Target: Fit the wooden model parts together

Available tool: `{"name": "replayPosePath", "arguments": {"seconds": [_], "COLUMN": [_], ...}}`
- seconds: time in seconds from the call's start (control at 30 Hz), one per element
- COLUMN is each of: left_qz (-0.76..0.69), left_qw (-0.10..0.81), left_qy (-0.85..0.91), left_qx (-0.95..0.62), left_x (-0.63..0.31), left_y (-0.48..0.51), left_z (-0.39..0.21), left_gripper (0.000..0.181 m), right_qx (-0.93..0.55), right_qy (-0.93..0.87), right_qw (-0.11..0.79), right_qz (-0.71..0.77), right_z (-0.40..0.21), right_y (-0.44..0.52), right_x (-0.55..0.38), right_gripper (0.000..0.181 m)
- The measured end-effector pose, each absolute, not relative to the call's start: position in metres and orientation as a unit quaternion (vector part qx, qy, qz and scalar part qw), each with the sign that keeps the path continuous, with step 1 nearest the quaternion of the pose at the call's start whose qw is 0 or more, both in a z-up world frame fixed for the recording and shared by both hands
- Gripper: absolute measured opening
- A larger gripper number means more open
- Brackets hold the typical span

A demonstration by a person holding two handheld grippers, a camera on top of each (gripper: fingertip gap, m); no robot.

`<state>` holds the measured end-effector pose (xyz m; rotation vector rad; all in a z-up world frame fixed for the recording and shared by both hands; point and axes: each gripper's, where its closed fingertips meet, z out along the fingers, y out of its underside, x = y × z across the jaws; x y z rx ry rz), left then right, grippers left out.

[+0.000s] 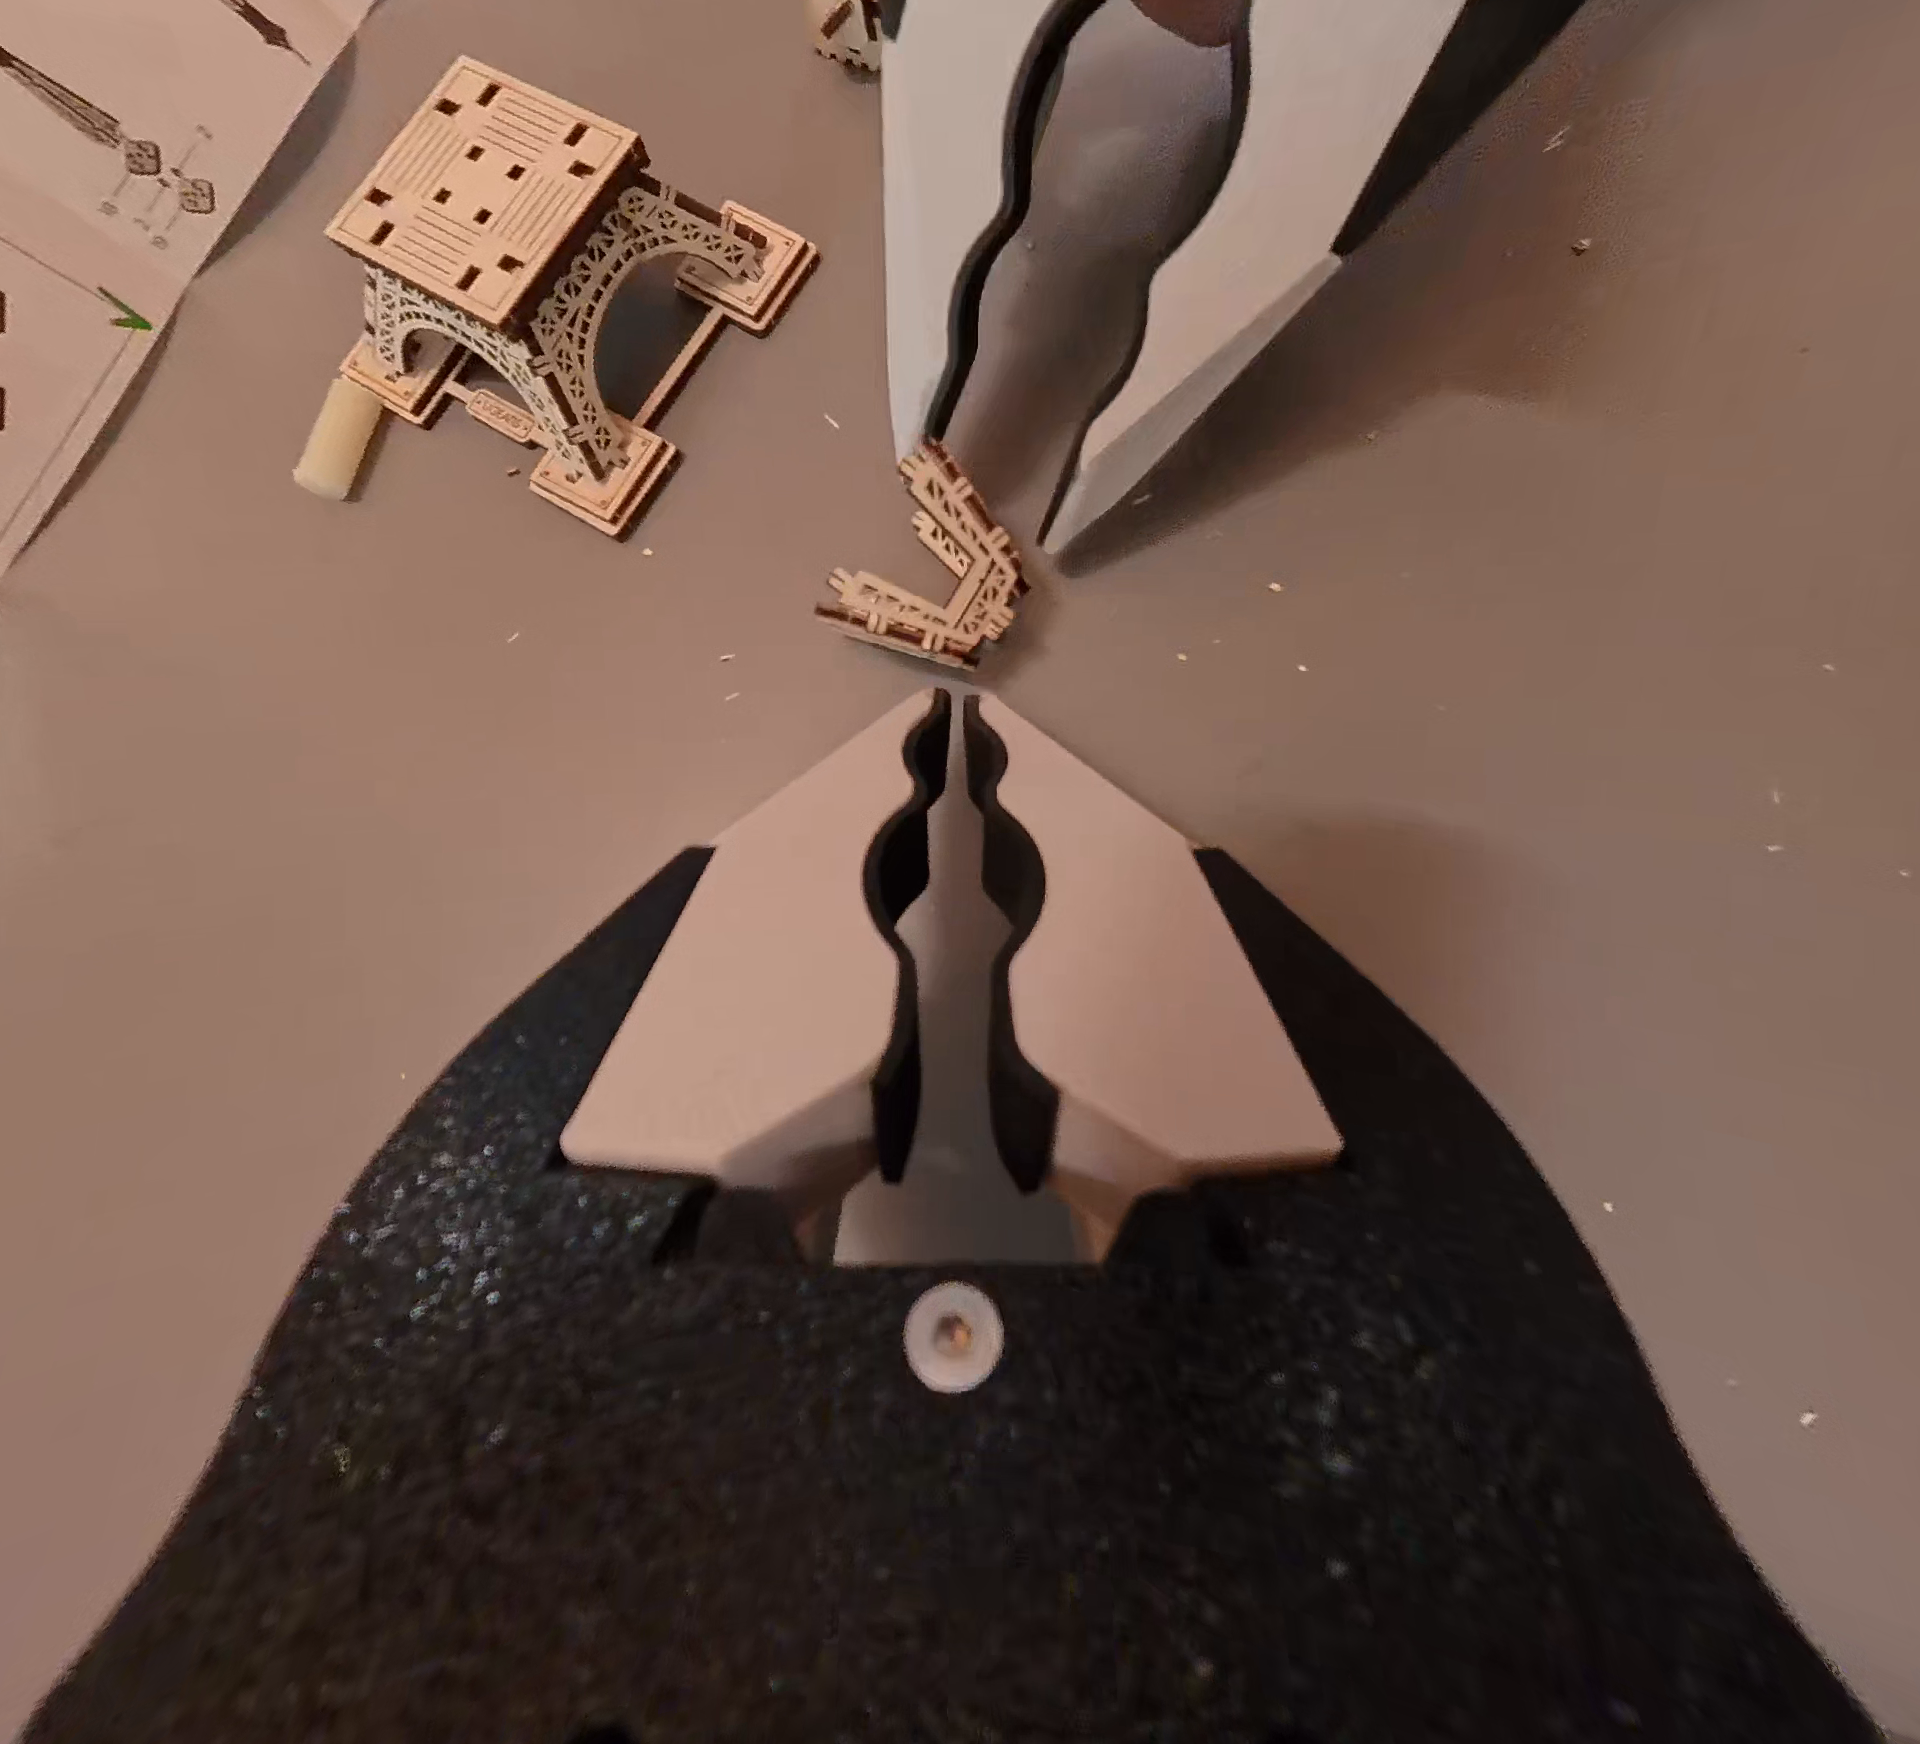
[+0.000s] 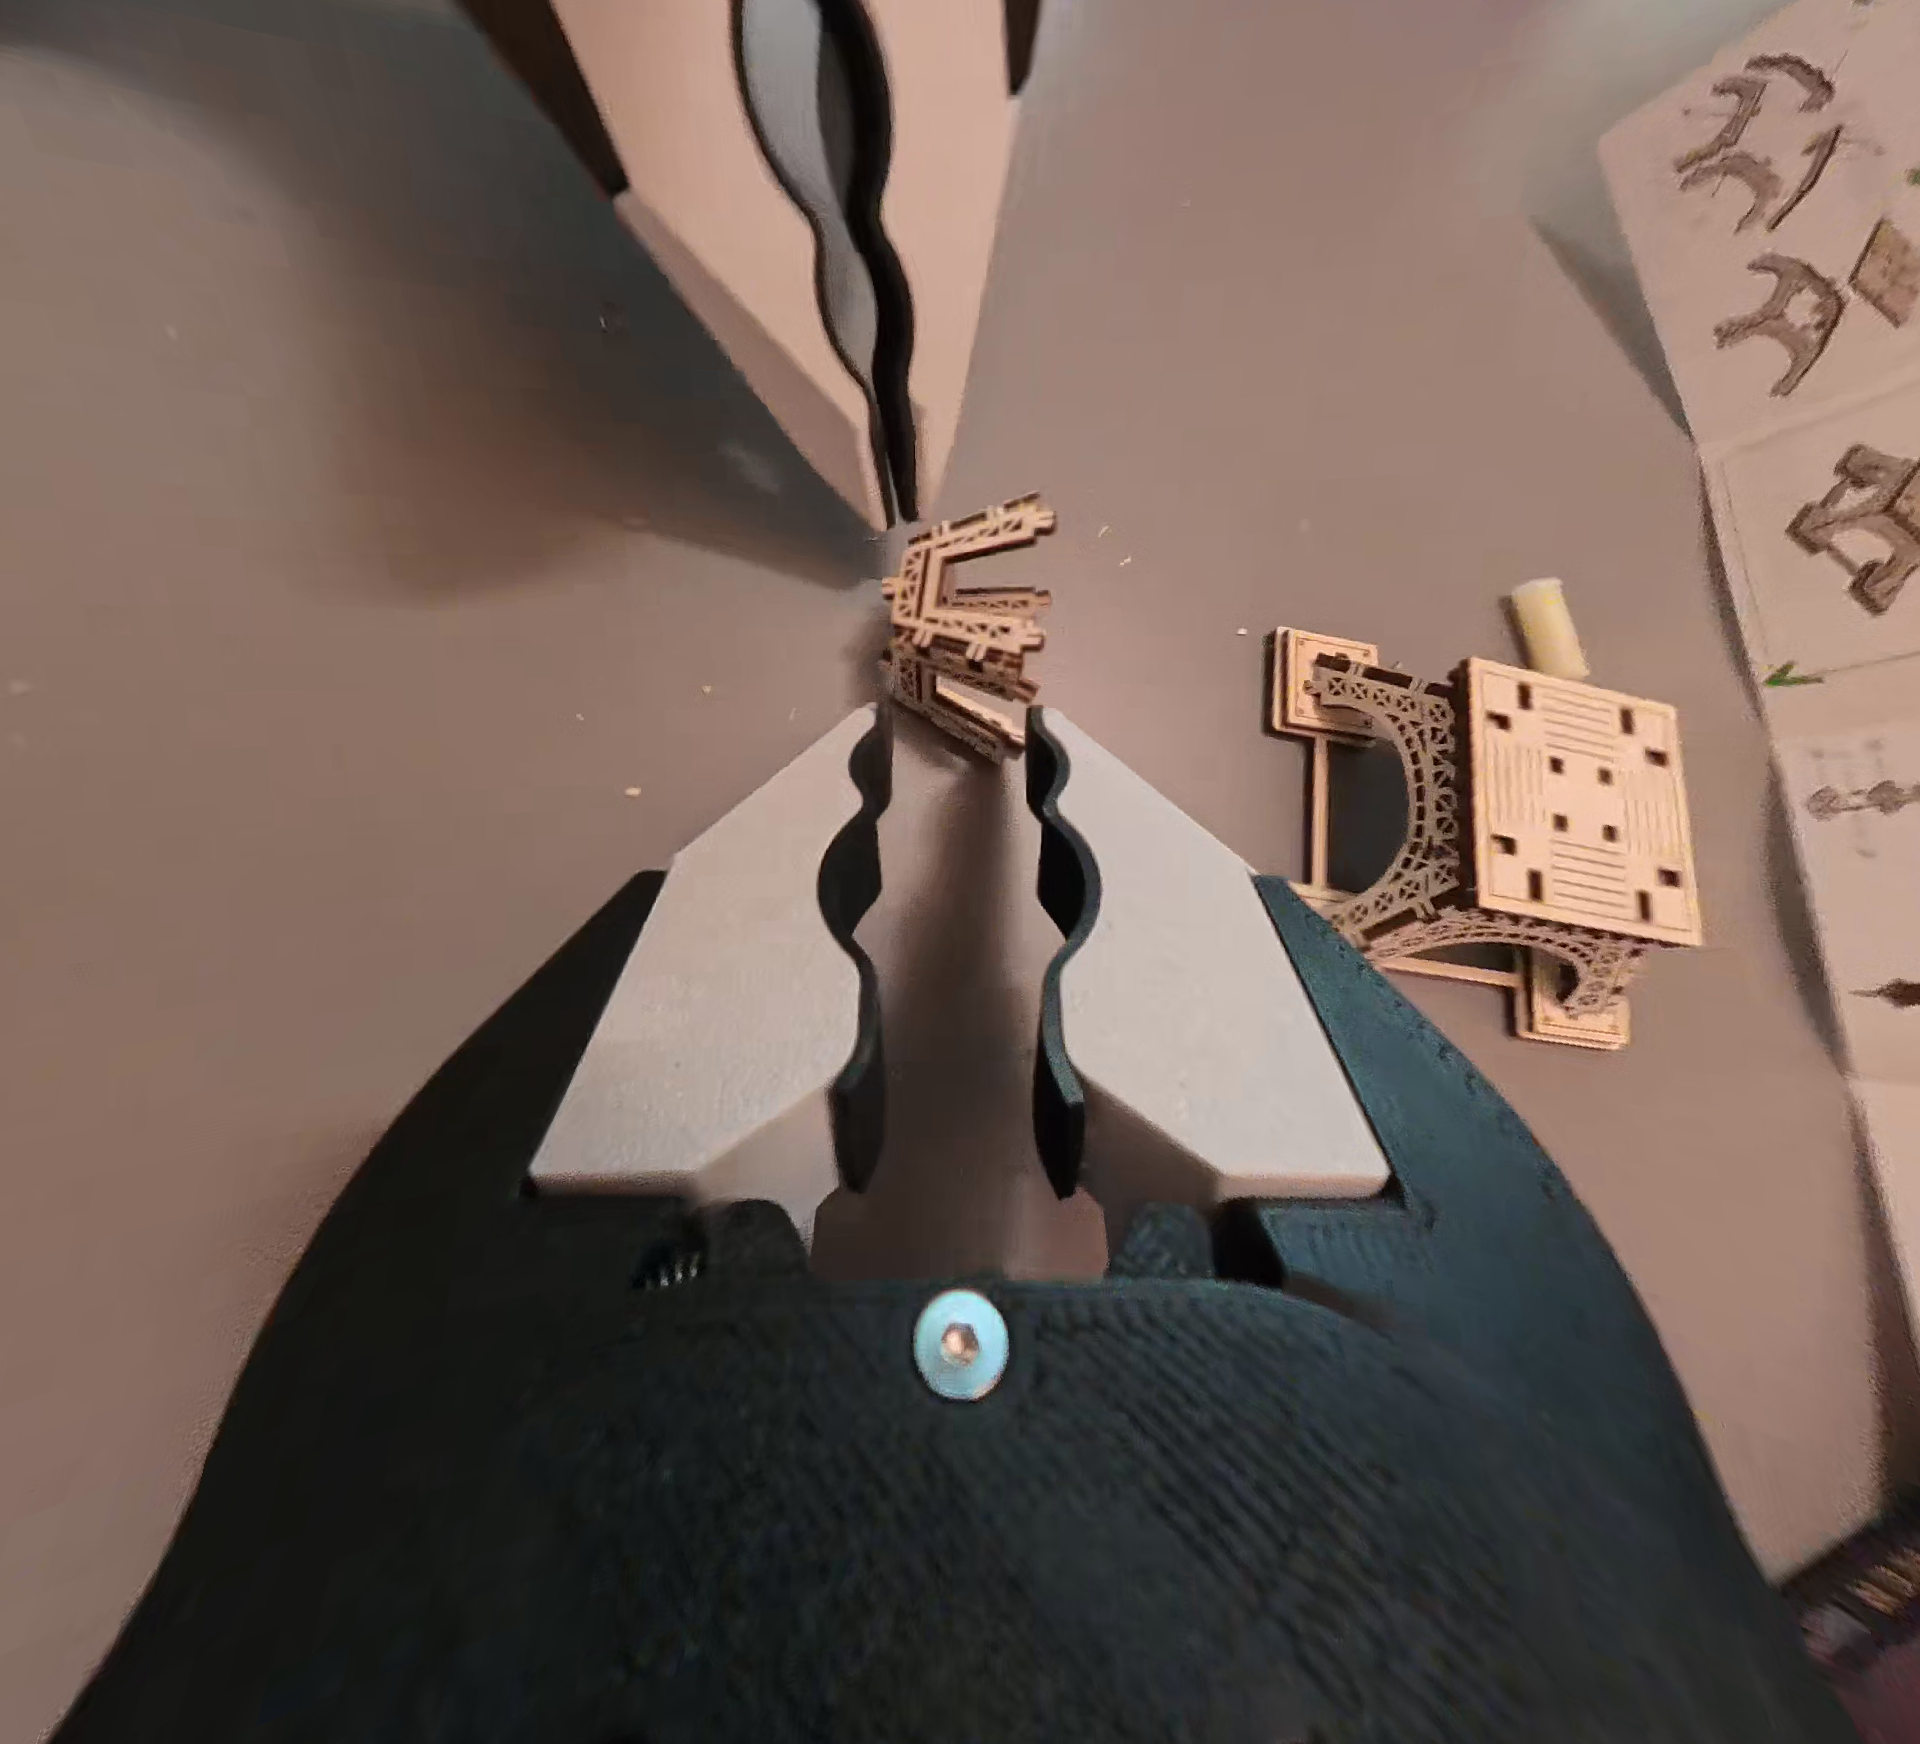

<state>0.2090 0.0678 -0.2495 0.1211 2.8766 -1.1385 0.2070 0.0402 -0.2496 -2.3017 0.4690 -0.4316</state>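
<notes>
An instruction sheet (image 1: 156,32) lies on the grey table (image 1: 312,863), a cream cylinder (image 1: 335,440) and wood crumbs nearby.

No legible text. Instruction sheets (image 1: 125,84) w/ diagrams: print too small. Small engraved plate on wooden tower base (image 1: 499,409): lettering there, can't make out.

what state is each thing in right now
left tongs: shut, empty
right tongs: open, at the lattice piece
lattice piece: bent, on the table
tower base: assembled, upright, untouched
instruction sheets: lying flat
pale stick: lying by the tower base
</notes>
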Motion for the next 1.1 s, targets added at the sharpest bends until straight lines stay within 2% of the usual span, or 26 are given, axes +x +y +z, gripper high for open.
{"name": "replayPosePath", "arguments": {"seconds": [0.1, 0.27, 0.37, 0.43, 0.77, 1.1], "left_qz": [-0.371, -0.368, -0.378, -0.383, -0.399, -0.399], "left_qw": [0.014, 0.000, 0.005, 0.020, 0.026, 0.008], "left_qy": [0.928, 0.928, 0.924, 0.923, 0.916, 0.917], "left_qx": [0.039, 0.055, 0.054, 0.041, 0.017, 0.024], "left_x": [0.208, 0.204, 0.206, 0.212, 0.221, 0.214], "left_y": [0.067, 0.070, 0.065, 0.061, 0.060, 0.058], "left_z": [-0.251, -0.256, -0.256, -0.255, -0.254, -0.255], "left_gripper": [0.000, 0.000, 0.000, 0.000, 0.000, 0.000], "right_qx": [-0.886, -0.909, -0.912, -0.918, -0.918, -0.923], "right_qy": [0.191, 0.144, 0.124, 0.122, 0.139, 0.146], "right_qw": [0.405, 0.369, 0.382, 0.373, 0.362, 0.346], "right_qz": [-0.118, -0.132, -0.082, -0.059, -0.085, -0.083], "right_z": [-0.244, -0.249, -0.248, -0.252, -0.252, -0.258], "right_y": [0.048, 0.035, 0.042, 0.045, 0.047, 0.050], "right_x": [0.203, 0.216, 0.209, 0.205, 0.208, 0.207], "right_gripper": [0.021, 0.018, 0.025, 0.021, 0.007, 0.012]}}
